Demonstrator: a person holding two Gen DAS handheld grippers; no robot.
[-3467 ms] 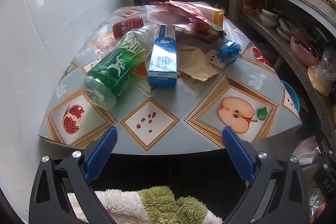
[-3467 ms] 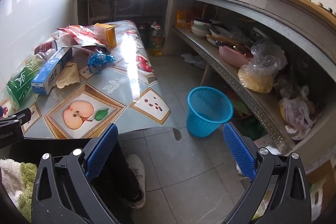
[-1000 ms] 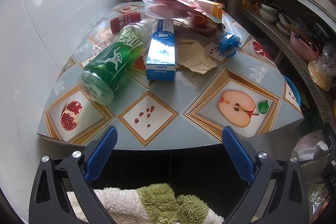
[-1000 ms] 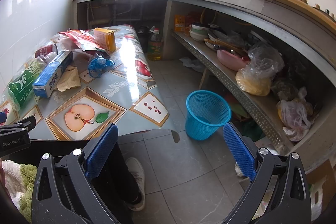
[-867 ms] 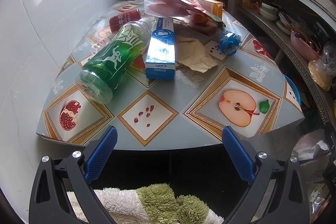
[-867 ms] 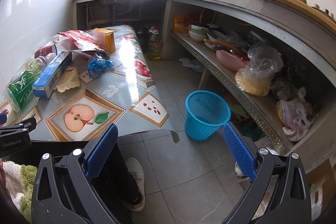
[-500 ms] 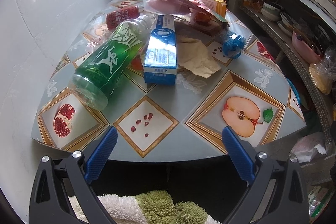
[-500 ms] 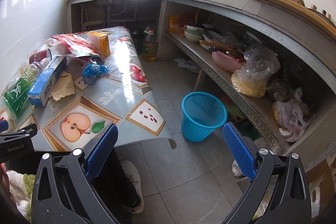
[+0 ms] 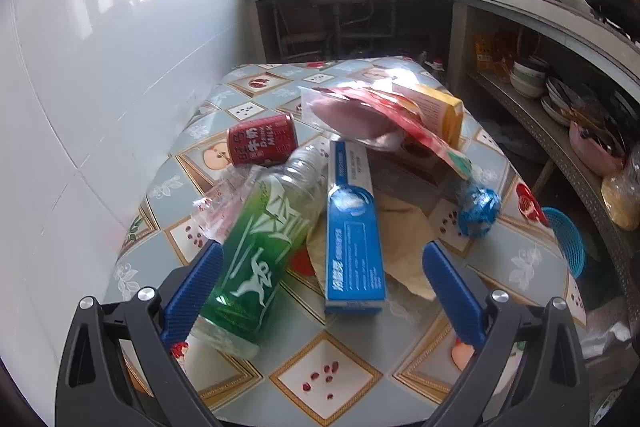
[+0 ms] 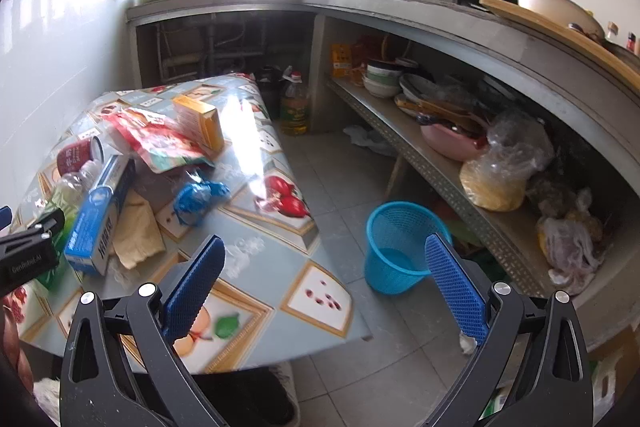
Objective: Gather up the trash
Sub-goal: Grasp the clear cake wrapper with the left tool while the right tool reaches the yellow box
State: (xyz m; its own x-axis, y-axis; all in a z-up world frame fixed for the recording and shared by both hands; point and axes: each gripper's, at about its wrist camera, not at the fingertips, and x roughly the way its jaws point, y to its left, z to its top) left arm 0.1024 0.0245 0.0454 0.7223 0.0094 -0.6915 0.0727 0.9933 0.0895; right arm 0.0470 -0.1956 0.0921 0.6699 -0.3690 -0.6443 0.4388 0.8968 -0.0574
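— Since half a second ago, the left gripper (image 9: 320, 291) has come forward over the fruit-patterned table (image 9: 332, 383); its blue pads stand wide apart around the lying green plastic bottle (image 9: 260, 259) and the long blue-and-white box (image 9: 354, 235), gripping nothing.

— And the right gripper (image 10: 324, 279)?

— Also spread wide and empty, above the table edge. The blue mesh waste basket (image 10: 400, 247) stands on the floor beside the table. The crumpled blue wrapper (image 10: 200, 197) is blurred, perhaps plastic.

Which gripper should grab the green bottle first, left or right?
Left. The left gripper is open over the table with the green bottle by its left finger. The right gripper, also open, faces the blue basket.
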